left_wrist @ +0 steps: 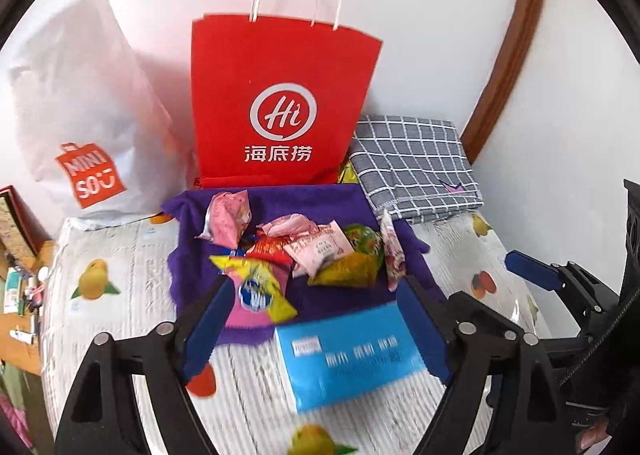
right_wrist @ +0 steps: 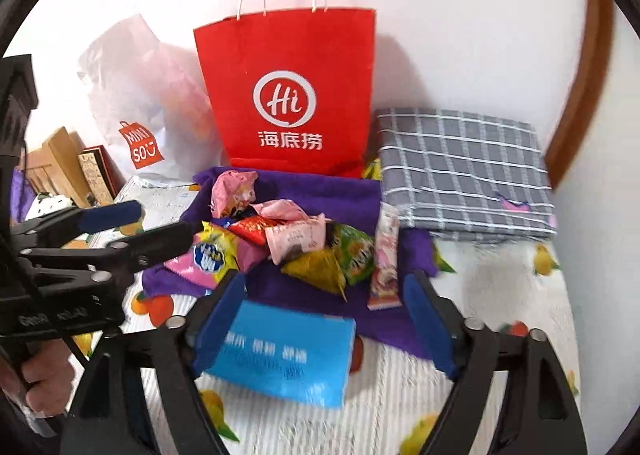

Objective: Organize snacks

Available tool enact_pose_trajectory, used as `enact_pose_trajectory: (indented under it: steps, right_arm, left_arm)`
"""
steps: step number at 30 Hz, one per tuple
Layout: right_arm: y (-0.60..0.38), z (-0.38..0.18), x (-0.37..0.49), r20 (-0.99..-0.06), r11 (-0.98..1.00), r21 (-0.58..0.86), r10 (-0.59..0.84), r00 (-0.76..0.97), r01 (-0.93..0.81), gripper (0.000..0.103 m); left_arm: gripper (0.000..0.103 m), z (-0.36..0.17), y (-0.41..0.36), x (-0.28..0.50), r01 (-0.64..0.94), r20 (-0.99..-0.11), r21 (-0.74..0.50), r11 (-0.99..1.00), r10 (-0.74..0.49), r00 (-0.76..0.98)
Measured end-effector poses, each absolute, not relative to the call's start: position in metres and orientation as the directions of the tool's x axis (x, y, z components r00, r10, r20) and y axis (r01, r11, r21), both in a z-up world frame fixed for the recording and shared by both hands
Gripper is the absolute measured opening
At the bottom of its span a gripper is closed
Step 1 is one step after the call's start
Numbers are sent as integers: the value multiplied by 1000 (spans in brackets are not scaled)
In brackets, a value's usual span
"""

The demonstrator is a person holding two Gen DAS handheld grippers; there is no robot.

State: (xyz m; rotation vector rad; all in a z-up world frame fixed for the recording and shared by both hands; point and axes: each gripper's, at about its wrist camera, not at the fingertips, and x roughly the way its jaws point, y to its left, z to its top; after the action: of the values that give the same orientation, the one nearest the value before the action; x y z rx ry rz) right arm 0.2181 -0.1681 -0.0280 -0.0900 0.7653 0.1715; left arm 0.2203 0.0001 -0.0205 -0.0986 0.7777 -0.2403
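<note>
Table [left_wrist: 120, 255] with a fruit-print cover sits against a white wall. Red paper bag [left_wrist: 280, 103] stands upright at the back centre, white handles up. White plastic bag [left_wrist: 80, 115] stands just left of it; folded grey checked cloth [left_wrist: 416, 171] lies just right of it, on the table. Purple towel [left_wrist: 320, 199] is spread in front of the red bag. Snack packets [left_wrist: 304, 251] lie in a loose pile on the towel: pink, red, yellow and green wrappers, overlapping each other. Blue tissue pack [left_wrist: 344, 359] lies on the table at the towel's near edge, front of the pile. Left gripper [left_wrist: 316, 315] is above the tissue pack, jaws spread wide, nothing gripped, pads clear of the pack. Right gripper [right_wrist: 324, 319] same: jaws wide apart, empty, tissue pack showing between them but not pressed. A hand [right_wrist: 40, 379] holds the left gripper's handle, low left in the right wrist view.
</note>
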Motion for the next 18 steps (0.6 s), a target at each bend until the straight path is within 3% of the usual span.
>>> enact_pose_trajectory:
  steps: [4,9,18]
  right_arm:
    - [-178,-23,183,-678,987,16,130,724,-162,92]
    - [-183,-22,143,-656,991,-30,81,751,-133,100]
    - [-195,-29,88,-648,996,-18,58,760,-91,101]
  left_arm:
    - [92,-13,-1,180,165,-653,-132,978,-211,728]
    - [95,-15,-4,144,135,-634,-101,986,-168,755]
    - [96,-31,-13,95,101,-622,-32,994,-99,777]
